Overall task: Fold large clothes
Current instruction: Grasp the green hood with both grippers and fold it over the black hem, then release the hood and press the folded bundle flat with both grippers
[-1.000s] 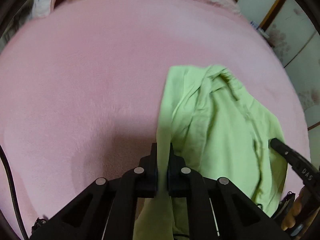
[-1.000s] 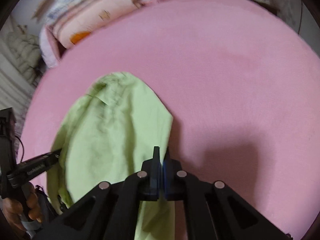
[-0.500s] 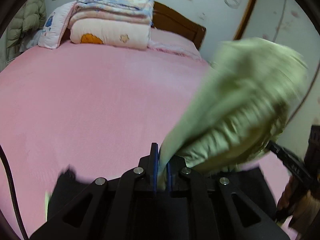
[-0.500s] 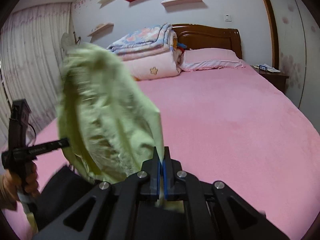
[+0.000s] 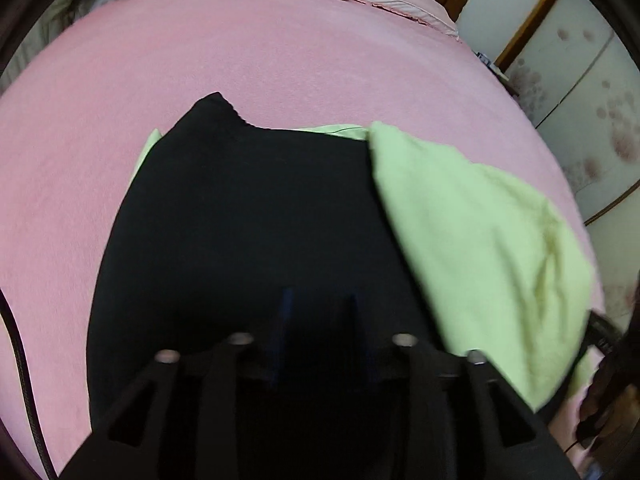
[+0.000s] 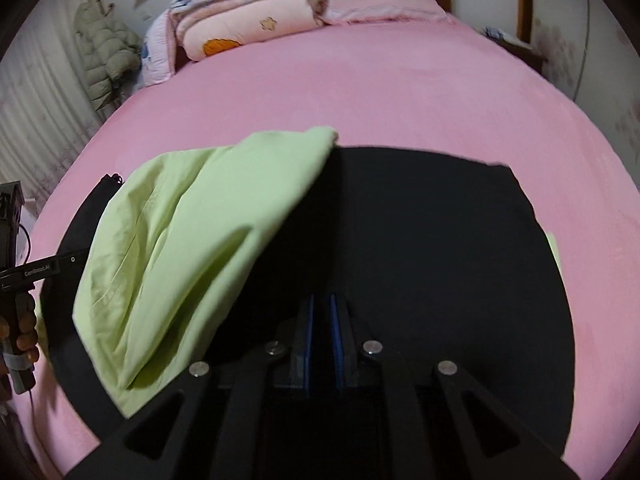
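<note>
My left claw (image 5: 318,336) is opening with nothing between its fingers; my right claw (image 6: 322,330) is parting too, also empty. Under both lies a black garment (image 5: 248,216), flat on the pink bed (image 5: 280,52). The folded green garment (image 6: 192,248) rests between the two claws, on the black one. Green looks done; black remains unfolded.

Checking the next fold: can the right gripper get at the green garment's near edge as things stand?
Probably yes. The right gripper, jaws opening and empty, hovers over the black garment; the green garment lies uncovered just beside it.
</note>
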`<state>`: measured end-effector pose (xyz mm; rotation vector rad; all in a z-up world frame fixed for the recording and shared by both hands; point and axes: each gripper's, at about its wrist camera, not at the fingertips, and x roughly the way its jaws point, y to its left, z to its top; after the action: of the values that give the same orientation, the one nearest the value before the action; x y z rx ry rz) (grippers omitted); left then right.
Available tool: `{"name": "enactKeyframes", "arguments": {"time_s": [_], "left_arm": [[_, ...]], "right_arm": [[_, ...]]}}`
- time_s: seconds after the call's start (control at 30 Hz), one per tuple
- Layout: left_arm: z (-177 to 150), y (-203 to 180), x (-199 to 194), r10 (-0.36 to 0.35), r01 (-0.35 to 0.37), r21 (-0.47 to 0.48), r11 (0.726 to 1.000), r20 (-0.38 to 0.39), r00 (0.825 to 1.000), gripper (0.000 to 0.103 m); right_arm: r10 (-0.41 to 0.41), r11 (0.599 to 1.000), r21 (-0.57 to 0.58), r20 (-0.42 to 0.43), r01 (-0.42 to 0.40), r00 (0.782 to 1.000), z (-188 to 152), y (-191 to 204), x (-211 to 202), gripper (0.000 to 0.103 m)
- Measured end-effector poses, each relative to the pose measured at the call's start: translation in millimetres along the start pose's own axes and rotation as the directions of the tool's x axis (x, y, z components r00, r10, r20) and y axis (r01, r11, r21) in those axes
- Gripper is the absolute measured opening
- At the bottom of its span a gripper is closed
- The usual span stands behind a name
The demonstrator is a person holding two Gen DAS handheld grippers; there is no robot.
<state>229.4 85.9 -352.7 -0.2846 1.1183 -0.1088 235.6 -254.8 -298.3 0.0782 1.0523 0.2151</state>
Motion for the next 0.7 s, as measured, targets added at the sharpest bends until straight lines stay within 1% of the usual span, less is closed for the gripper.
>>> {"name": "enactKeyframes", "arguments": {"time_s": [0.03,0.07,0.17,0.23,0.3,0.37,0.4,0.47,0.53,0.57,0.6,0.63,0.67,0.7], "left_arm": [[1,-4,-6,-0.027,0.027,-0.019,0.999,0.002,1.000,0.051],[3,-7,-14,-0.057,0.057,-0.037,0.998,0.010,0.998,0.052],[3,-19,-30,-0.116,0.118,-0.060,0.991,0.021,0.993,0.059],[1,-28,-36,-0.147,0.149,-0.080,0.986,0.025,0.989,0.069],[-3,-36,-32,-0.162,0.161,-0.093,0.982,0.002,0.987,0.069],[-12,-41,-20,-0.144,0.139,-0.103,0.985,-0.042,0.989,0.069],[-9,-49,-14,-0.139,0.133,-0.107,0.985,-0.060,0.988,0.069],[-15,-54,-2,-0.149,0.136,-0.132,0.982,-0.101,0.984,0.069],[-24,-54,9,-0.169,0.146,-0.172,0.974,-0.124,0.978,0.069],[-26,-54,12,-0.172,0.149,-0.184,0.972,-0.115,0.978,0.068],[-30,-55,10,-0.173,0.151,-0.190,0.970,-0.105,0.979,0.059],[-34,-56,12,-0.189,0.167,-0.201,0.965,-0.100,0.977,0.033],[-34,-57,14,-0.224,0.196,-0.219,0.956,-0.112,0.968,0.018],[-33,-56,16,-0.220,0.191,-0.222,0.956,-0.117,0.968,0.009]], "right_arm": [[0.011,1.000,0.018,-0.008,-0.011,1.000,1,1,-6,0.016],[0.031,0.999,0.040,-0.005,-0.030,1.000,1,1,-13,0.023],[0.093,0.991,0.098,0.028,-0.096,0.995,9,0,-33,0.031],[0.121,0.986,0.109,0.048,-0.125,0.992,14,8,-43,0.033],[0.146,0.983,0.106,0.057,-0.151,0.988,14,12,-49,0.038],[0.157,0.982,0.101,0.049,-0.161,0.986,15,20,-48,0.039],[0.150,0.983,0.098,0.042,-0.153,0.988,15,21,-45,0.039],[0.113,0.989,0.099,0.004,-0.113,0.994,12,26,-35,0.039],[0.119,0.986,0.122,-0.028,-0.115,0.992,7,22,-24,0.039],[0.132,0.982,0.138,-0.034,-0.127,0.991,3,19,-18,0.039],[0.143,0.979,0.150,-0.040,-0.136,0.989,-1,17,-14,0.039],[0.161,0.975,0.165,-0.045,-0.151,0.986,-5,16,-9,0.034],[0.184,0.970,0.170,-0.049,-0.173,0.982,-7,15,-6,0.015],[0.201,0.967,0.174,-0.053,-0.189,0.978,-10,16,-3,0.006]]}}
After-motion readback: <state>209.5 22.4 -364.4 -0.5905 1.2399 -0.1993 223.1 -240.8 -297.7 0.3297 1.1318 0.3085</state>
